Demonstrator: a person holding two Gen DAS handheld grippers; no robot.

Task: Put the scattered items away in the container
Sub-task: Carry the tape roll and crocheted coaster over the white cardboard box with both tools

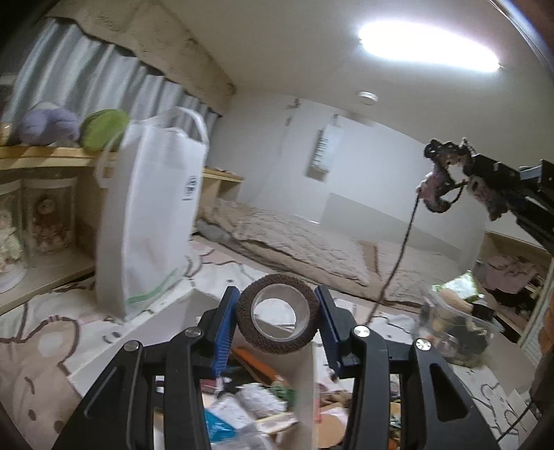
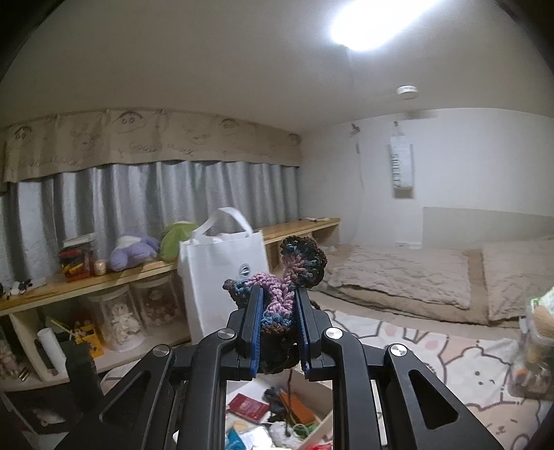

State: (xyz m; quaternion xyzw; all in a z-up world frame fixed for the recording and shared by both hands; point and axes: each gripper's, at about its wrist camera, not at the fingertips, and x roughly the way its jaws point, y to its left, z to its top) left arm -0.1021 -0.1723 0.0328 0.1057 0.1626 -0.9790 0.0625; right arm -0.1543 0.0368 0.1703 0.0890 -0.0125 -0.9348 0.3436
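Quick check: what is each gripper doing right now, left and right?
Left gripper: closed on a brown roll of tape.
Right gripper: closed on a pink and dark crochet piece, its yarn tail hanging down.

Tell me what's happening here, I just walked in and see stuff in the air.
A person is tidying with two tools. The left hand-held gripper grips a brown tape roll; the right hand-held gripper pinches a crocheted yarn piece. Both are above an open box of odds and ends.

White walls (image 2: pixel 467 155), bright ceiling light (image 2: pixel 367 24). Grey curtains (image 2: pixel 155 204) under beige valance (image 2: pixel 145 142). Low wooden shelf (image 2: pixel 104 280) along curtain wall. Beige bedding (image 2: pixel 408 277) on floor, cartoon-print rug (image 2: pixel 450 353) beside it.
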